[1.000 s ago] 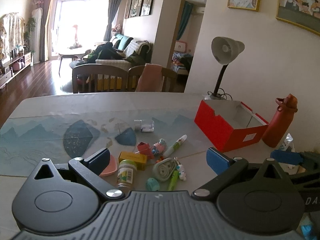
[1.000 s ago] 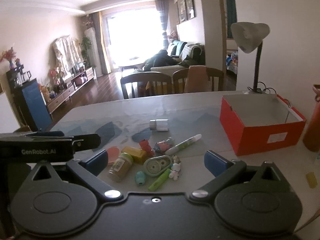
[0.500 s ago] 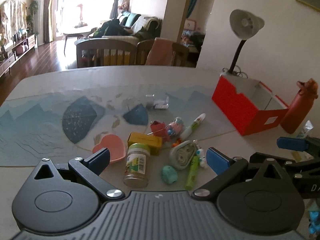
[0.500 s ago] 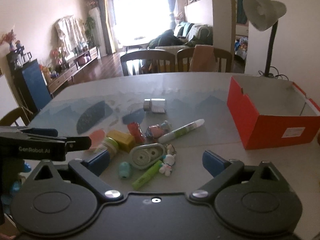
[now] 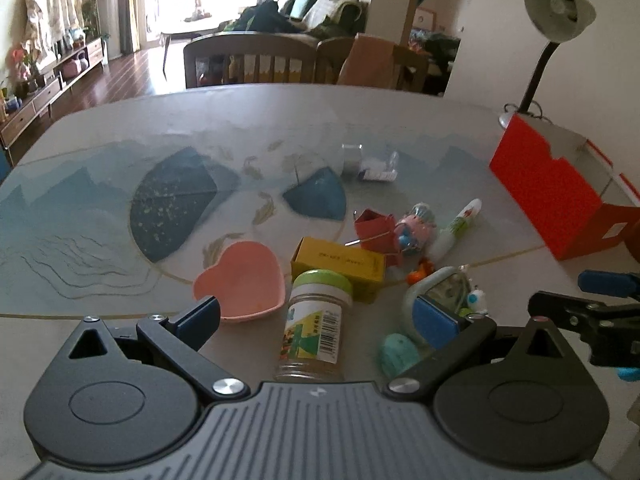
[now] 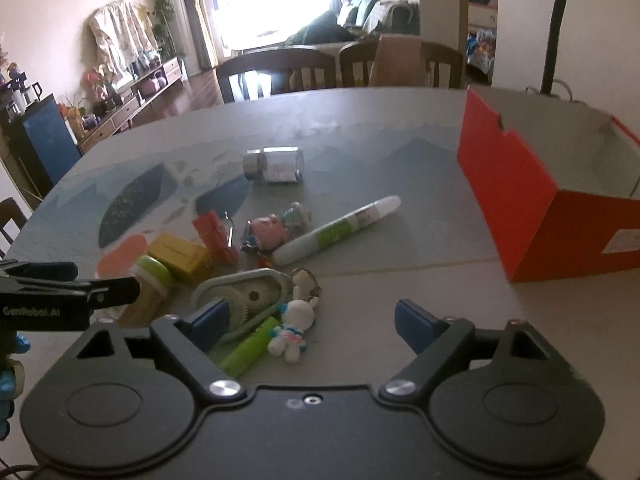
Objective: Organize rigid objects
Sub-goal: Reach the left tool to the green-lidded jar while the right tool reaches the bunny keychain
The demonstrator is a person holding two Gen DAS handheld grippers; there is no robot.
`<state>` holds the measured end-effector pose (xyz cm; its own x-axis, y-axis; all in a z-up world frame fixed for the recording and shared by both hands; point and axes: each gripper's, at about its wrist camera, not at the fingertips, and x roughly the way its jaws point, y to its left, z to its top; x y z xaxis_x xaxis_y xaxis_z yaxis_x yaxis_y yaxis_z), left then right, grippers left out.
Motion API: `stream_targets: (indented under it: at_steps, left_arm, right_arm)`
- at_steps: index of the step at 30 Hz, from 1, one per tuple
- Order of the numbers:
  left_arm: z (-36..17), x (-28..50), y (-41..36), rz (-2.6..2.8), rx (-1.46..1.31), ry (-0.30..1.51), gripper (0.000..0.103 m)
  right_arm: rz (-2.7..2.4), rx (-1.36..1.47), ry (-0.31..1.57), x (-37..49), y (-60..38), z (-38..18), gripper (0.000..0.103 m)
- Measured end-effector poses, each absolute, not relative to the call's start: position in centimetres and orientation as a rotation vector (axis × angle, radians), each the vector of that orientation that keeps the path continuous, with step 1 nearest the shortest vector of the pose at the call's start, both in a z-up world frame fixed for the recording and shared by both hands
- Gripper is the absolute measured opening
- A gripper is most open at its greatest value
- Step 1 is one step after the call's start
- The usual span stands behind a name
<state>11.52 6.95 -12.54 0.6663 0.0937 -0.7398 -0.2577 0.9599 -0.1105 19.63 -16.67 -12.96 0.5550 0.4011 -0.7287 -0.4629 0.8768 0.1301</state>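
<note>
A pile of small items lies on the table. My left gripper (image 5: 316,316) is open, low over a green-lidded jar (image 5: 316,320) that lies between its fingers, untouched. A pink heart dish (image 5: 240,280), a yellow box (image 5: 340,262) and a teal eraser (image 5: 398,354) lie close by. My right gripper (image 6: 312,322) is closing, its pads still clear of the white figurine keychain (image 6: 294,326) and green highlighter (image 6: 248,346) between them. A correction tape (image 6: 244,292), a white-green pen (image 6: 340,230) and a pink pig charm (image 6: 268,230) lie just beyond.
An open red cardboard box (image 6: 508,188) stands at the right of the table. A small silver-capped bottle (image 6: 274,164) lies farther back. A desk lamp (image 5: 556,20) stands behind the box, with dining chairs (image 5: 256,60) at the far edge.
Both grippers have come down and forward toward the pile, which now looks larger and closer. The right gripper's jaws have narrowed a little.
</note>
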Motion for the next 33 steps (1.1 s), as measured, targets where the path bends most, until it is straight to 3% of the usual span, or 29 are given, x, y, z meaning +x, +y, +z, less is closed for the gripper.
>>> stream_targets:
  at_steps: [10, 17, 20, 24, 28, 33]
  left_arm:
    - [-14.7, 12.9, 7.3, 0.194, -0.235, 0.876, 0.102]
    - [-15.2, 13.2, 7.1, 0.165, -0.246, 0.899, 0.095]
    - [-15.4, 13.5, 6.9, 0.151, -0.252, 0.911, 0.085]
    - [-15.6, 13.7, 7.0, 0.151, -0.257, 0.922, 0.083]
    - [-15.9, 14.0, 7.2, 0.150, -0.268, 0.942, 0.066]
    - [-16.0, 14.2, 7.1, 0.151, -0.265, 0.951, 0.058]
  right_arm:
    - [0.515, -0.111, 0.920, 21.8, -15.7, -15.6, 0.073]
    - [0.532, -0.095, 0.957, 22.7, -15.6, -16.5, 0.059]
    - [0.552, -0.079, 0.972, 23.0, -15.5, -16.7, 0.052]
    - [0.568, -0.065, 0.984, 23.3, -15.3, -16.9, 0.051]
    - [0.573, -0.038, 1.007, 23.5, -15.2, -17.0, 0.050]
    - [0.579, 0.021, 1.037, 24.0, -15.4, -17.2, 0.042]
